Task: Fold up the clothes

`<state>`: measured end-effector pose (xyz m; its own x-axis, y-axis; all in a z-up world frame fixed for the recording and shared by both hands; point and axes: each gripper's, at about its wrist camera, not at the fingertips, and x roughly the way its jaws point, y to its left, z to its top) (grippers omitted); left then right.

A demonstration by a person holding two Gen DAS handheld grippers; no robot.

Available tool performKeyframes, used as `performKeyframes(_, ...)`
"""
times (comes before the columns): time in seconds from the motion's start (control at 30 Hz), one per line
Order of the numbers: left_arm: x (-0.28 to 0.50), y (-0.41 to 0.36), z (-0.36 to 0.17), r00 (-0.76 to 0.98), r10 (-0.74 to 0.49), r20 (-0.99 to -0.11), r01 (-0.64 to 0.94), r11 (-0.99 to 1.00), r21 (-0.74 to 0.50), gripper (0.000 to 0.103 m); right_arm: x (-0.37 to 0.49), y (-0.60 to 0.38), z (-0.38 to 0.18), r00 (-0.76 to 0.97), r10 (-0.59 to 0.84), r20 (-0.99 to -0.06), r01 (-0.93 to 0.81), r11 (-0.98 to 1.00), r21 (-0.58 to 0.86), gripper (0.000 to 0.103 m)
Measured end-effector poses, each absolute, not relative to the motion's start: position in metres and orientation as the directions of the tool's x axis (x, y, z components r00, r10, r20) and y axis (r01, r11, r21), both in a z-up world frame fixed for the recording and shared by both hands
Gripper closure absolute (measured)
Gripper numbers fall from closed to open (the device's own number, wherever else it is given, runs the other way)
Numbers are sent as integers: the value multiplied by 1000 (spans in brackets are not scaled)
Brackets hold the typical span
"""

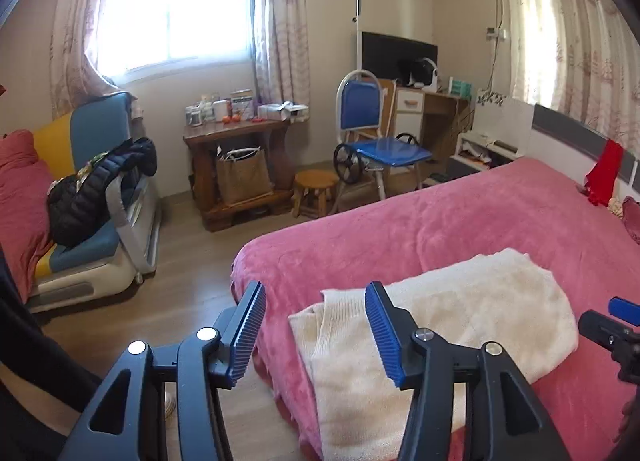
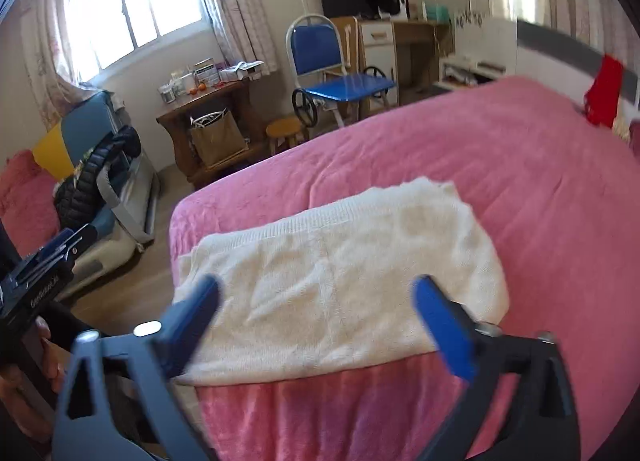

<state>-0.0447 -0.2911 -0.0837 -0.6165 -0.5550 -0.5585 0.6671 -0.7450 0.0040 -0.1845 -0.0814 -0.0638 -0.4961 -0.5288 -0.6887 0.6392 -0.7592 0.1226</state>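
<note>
A cream knitted sweater (image 1: pixel 472 309) (image 2: pixel 340 273) lies folded into a rough rectangle at the near corner of the pink bed (image 1: pixel 460 213) (image 2: pixel 500 149). My left gripper (image 1: pixel 316 325) hovers above the bed's corner, jaws open, nothing between its blue pads (image 1: pixel 384 333). My right gripper (image 2: pixel 316 317) hangs over the sweater's near edge with its jaws spread wide and empty. From the left wrist view the right gripper's tip (image 1: pixel 616 321) shows at the right edge. The left gripper (image 2: pixel 44 265) appears at the left edge of the right wrist view.
A red cloth (image 1: pixel 604 173) (image 2: pixel 602 89) hangs on the headboard. Beyond the bed stand a blue chair (image 1: pixel 372 133), a small wooden stool (image 1: pixel 314 189), a wooden table (image 1: pixel 236 165) with a paper bag, and a sofa (image 1: pixel 88 197) with a dark jacket. Wood floor lies left of the bed.
</note>
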Motion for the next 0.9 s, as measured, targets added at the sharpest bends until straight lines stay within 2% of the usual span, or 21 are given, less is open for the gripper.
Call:
performKeyframes(0.1,-47,-279,-81,-622,-576,-531,671,-742,19,50,-189,-84,-68,-496,-488,-718,632,-770,87,0)
performKeyframes(0.3,-44,-261,-76,-617,-659,-430,699,-710,86,50,-188,-82,-60,-604,-461,-651,576,-816,43,0)
performKeyframes(0.53,-43,-258,-74,-614,-671,-416,720,-692,54,50,-185,-81,-56,-679,-430,-596,540,-841,-8,0)
performKeyframes(0.7,-46,-257,-70,-647,-655,-390,704,-710,25,50,-182,-84,-63,-666,-436,-605,576,-816,-45,0)
performKeyframes(0.9,-46,-267,-64,-689,-599,-409,672,-738,-52,50,-181,-85,-71,-632,-463,-622,604,-796,-20,0)
